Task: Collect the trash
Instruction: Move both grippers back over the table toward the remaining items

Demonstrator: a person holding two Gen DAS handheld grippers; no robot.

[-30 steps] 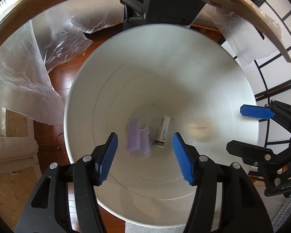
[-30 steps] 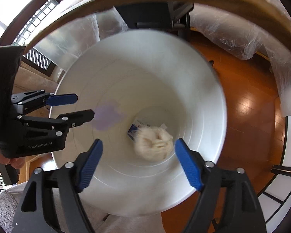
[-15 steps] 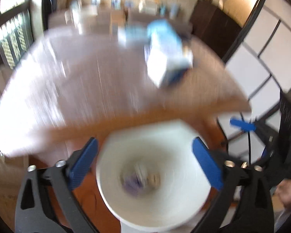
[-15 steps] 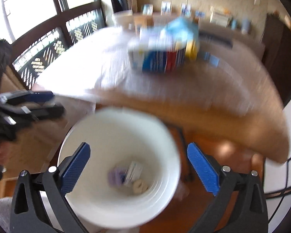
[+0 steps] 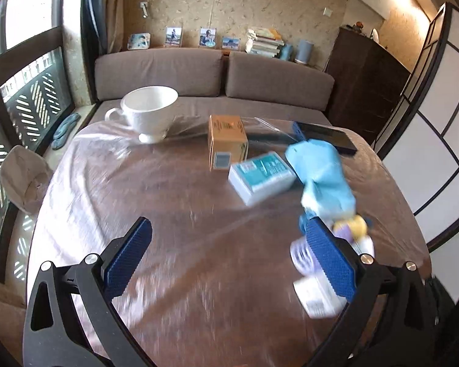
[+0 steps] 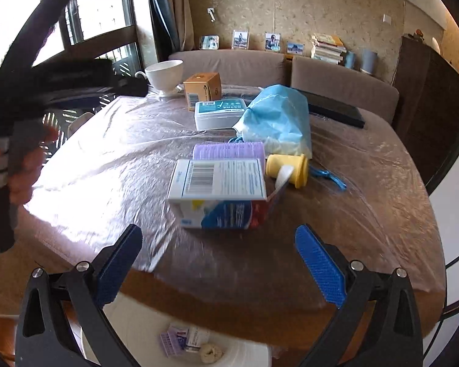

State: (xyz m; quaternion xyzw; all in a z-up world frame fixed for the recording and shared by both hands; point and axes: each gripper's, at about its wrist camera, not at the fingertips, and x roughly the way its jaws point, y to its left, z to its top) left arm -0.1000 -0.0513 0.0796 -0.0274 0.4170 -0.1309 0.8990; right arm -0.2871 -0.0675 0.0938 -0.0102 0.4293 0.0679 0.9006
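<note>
My left gripper [image 5: 226,257] is open and empty above the plastic-covered table [image 5: 168,214]. My right gripper [image 6: 220,266] is open and empty over the table's front edge. Just beyond it lies a white carton with a barcode [image 6: 220,192], with a purple roller [image 6: 229,150], a yellow cap [image 6: 287,168] and a crumpled blue bag [image 6: 278,119] behind. A teal-and-white box [image 6: 218,113] lies farther back. The white bin [image 6: 251,356] stands below the table edge and holds a purple piece [image 6: 169,341], a small box [image 6: 195,338] and a crumpled wad [image 6: 211,351].
A white cup [image 5: 150,113], an orange box [image 5: 228,140] and a dark flat case [image 5: 324,137] sit at the table's far side. A brown sofa [image 5: 214,76] runs behind. The hand with the left gripper [image 6: 21,122] shows at the left of the right wrist view.
Both grippers have lifted from looking down into the bin to facing across the tabletop. Both stayed open and opened wider.
</note>
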